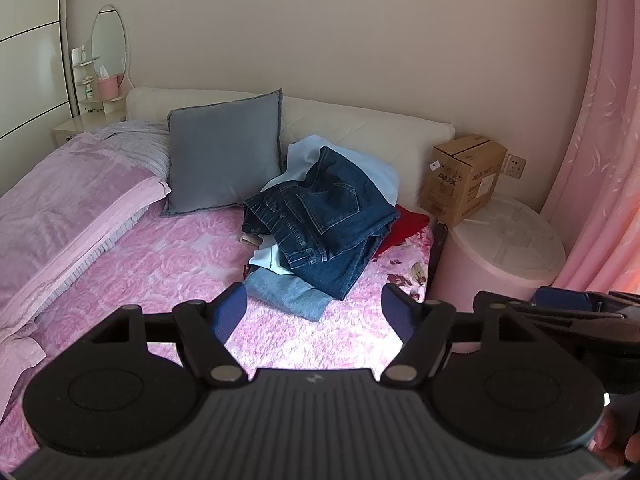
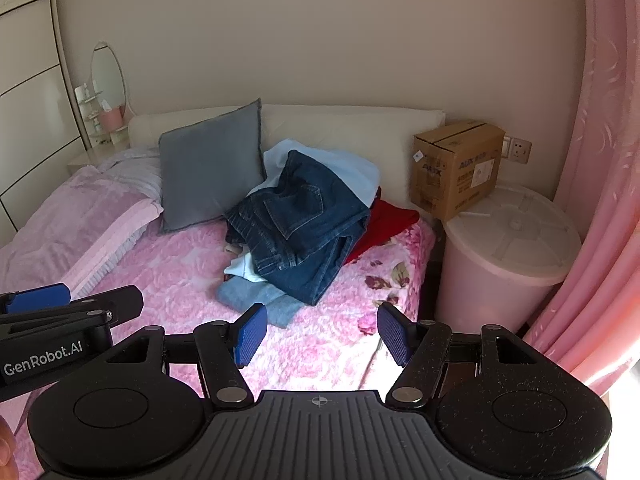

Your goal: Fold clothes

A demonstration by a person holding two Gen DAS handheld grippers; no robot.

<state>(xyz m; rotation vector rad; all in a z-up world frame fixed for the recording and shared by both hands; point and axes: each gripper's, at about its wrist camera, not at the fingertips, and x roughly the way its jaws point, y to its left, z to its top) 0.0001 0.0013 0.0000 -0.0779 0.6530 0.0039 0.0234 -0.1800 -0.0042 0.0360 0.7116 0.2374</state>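
Straight ahead of both grippers, a loose heap of clothes (image 1: 320, 220) lies on the pink bed (image 1: 160, 264), dark jeans (image 2: 304, 224) on top. Left gripper (image 1: 314, 316) and right gripper (image 2: 322, 334) hover short of it, fingers apart, empty, about equally near.

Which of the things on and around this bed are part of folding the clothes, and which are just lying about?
For the job: dark jeans on top of the pile, pale blue garment, red garment, light denim piece, white garment, left gripper and right gripper, both open.

Lying about: grey cushion, cardboard box, pink bin, mirror, pink curtain.
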